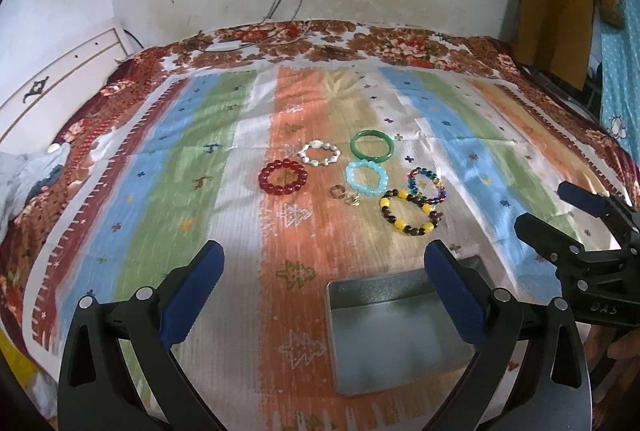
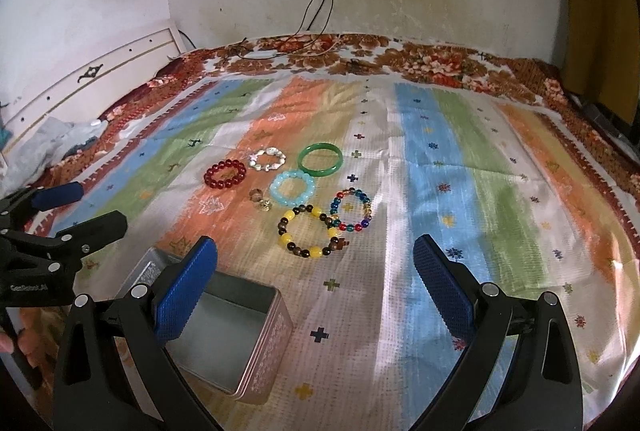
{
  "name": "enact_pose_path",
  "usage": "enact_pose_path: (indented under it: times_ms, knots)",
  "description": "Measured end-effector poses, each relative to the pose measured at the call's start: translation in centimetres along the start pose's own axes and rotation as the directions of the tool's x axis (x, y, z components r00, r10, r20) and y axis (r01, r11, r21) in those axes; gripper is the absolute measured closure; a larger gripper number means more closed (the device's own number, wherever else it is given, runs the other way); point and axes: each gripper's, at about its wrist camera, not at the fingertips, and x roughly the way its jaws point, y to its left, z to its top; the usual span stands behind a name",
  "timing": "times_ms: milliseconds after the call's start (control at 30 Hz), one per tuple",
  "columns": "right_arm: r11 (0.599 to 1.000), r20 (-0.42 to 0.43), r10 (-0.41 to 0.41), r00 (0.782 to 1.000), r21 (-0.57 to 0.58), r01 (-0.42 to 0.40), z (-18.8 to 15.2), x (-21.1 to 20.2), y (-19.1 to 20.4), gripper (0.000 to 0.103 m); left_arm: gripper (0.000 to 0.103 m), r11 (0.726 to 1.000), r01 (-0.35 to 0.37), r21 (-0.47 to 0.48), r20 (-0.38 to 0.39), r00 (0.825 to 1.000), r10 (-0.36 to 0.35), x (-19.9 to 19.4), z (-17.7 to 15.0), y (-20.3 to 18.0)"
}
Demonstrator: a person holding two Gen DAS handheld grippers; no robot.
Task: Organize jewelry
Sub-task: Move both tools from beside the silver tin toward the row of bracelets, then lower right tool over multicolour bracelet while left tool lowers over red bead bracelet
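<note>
Both grippers (image 1: pixel 324 263) (image 2: pixel 316 263) spread wide above tin (image 2: pixel 276 335).

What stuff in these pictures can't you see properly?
- Tin box: in the left wrist view the left gripper finger covers its right side; in the right wrist view the right gripper finger hides a corner.
- Two small pieces beside the pale blue bracelet: too small and blurred to tell what they are.
- Lettering on the tin's side, right wrist view: too blurred to read.
- Bedside heap: cut by the fisheye edge.
</note>
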Motion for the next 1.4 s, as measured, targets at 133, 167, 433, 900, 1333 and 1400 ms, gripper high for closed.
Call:
enact_pose_path:
  times_ms: [133, 167, 433, 900, 1333, 1400]
  knots:
    - [1.0, -0.007, -0.022, 1.0, 0.009, 0.022, 0.7, 0.6, -0.5, 0.004, 0.005, 0.999, -0.032, 0.02, 0.007, 0.999, 0.032, 0.6, 0.9, 0.0]
    - [1.0, -0.01, -0.023, 1.0, 0.013, 0.023, 0.8, 0.8, -0.6, 0.004, 0.005, 0.999, -0.036, 0.024, 0.004, 0.999, 0.035, 0.8, 1.0, -0.1]
    - [0.999, -0.038, -0.031, 0.999, 0.015, 0.032, 1.8, 2.6, -1.2, 0.004, 0.005, 0.999, -0.047, 0.017, -0.036, 0.998, 0.048, 2.7, 2.6, 0.7]
    - [0.999, -0.128, -0.036, 0.991, 0.009, 0.038, 3.6, 6.4, -2.3, 0.004, 0.005, 0.996, -0.076, -0.046, -0.121, 0.99, 0.07, 7.6, 5.8, 4.0]
    - [0.998, -0.15, -0.06, 0.987, 0.006, 0.061, 5.0, 8.6, -3.4, 0.004, 0.005, 0.99, -0.103, -0.092, -0.133, 0.987, 0.091, 9.9, 7.7, 6.1]
    - [0.998, -0.16, -0.062, 0.985, 0.006, 0.064, 5.2, 9.1, -3.5, 0.004, 0.005, 0.99, -0.108, -0.094, -0.143, 0.985, 0.094, 10.5, 7.9, 6.3]
